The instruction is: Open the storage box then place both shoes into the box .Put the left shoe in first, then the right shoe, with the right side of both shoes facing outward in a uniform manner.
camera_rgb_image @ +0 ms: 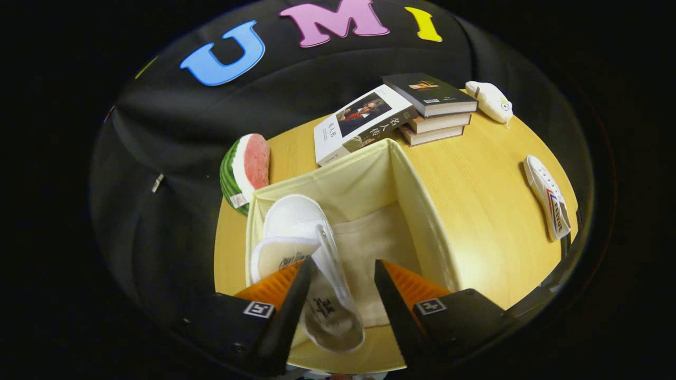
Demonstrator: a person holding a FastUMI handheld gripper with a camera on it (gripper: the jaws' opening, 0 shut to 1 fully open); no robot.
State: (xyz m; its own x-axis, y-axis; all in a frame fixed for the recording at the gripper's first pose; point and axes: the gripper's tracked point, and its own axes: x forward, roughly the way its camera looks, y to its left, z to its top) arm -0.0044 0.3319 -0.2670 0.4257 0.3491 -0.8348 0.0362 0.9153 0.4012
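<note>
gripper view: beyond the claw (342, 274), past the far rim of the box, a stack of books (435, 108) sits on the wooden table (475, 200), and one more book (362, 124) leans off the stack with its near edge touching the far wall of the box. a white plush toy (491, 101) lies just beside the stack, to its right. ahead and left of the fingers, a watermelon-slice toy (245, 171) stands against the box's far left corner. nothing sits between the fingers and the open top of the box.

the cloth box (417, 211) is pale cream, open on top, with soft upright walls, and it lies right under and just ahead of the claw. inside it, along the left wall, a white shoe (296, 232) lies with its toe pointing away from the claw and its opening showing. its heel end reaches back between the fingers and seems to touch the left one; whether it rests on the box floor cannot be told. the second shoe (549, 196), white with red and blue stripes on its side, lies on the table well apart from the box, far off to the right of the fingers.

the claw is spread apart, the right finger clear of the white shoe, so it grips nothing.
</note>
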